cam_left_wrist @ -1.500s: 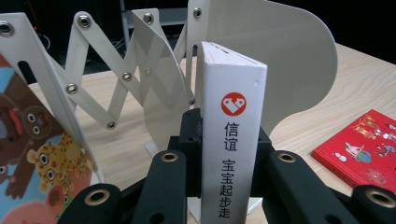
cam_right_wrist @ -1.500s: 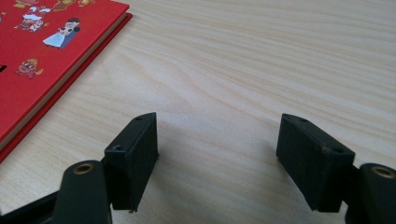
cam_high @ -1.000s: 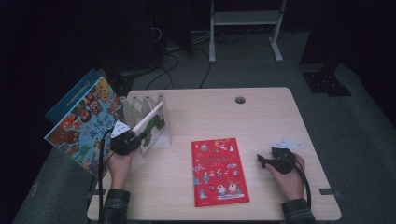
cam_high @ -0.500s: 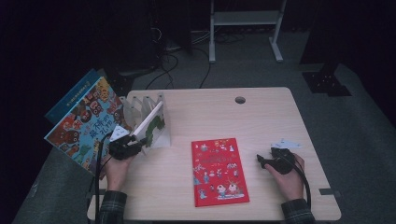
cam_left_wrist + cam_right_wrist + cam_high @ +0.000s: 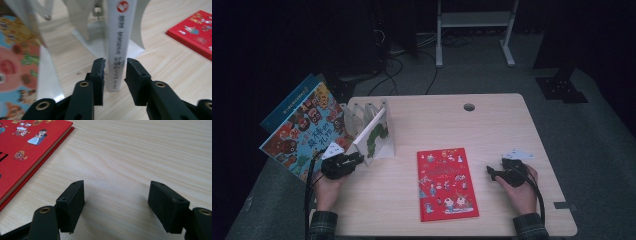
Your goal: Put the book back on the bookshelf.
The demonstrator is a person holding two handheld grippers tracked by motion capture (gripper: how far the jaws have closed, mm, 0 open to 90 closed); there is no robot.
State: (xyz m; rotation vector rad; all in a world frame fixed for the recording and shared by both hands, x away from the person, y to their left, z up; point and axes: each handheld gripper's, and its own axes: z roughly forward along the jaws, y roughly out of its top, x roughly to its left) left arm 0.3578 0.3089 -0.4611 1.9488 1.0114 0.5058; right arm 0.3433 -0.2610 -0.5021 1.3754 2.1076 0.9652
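Since the earlier frame, the left claw (image 5: pixel 115 75) had been drawn back and slightly down toward the lower left of the high view, and its jaws had just been closing around the spine of the white book (image 5: pixel 117 42), which stood between them; a thin gap on each side left it uncertain whether the pads pressed yet. That book was seen leaning in the end slot of the metal book rack (image 5: pixel 362 117), left of centre in the high view, its spine toward the claw. It was judged a thin, stiff hardback: light, rigid along the spine, smooth and somewhat slippery on its glossy cover. A hold low on the spine, square across both boards, was judged best, since a pinch near a corner could let it swing. Against the rack's far side a large colourful picture book (image 5: pixel 304 130) was propped. At centre, a red book (image 5: pixel 446 182) lay flat on the desk (image 5: pixel 492 125). Right of it, the right claw (image 5: pixel 116 205) rested with jaws wide and empty.
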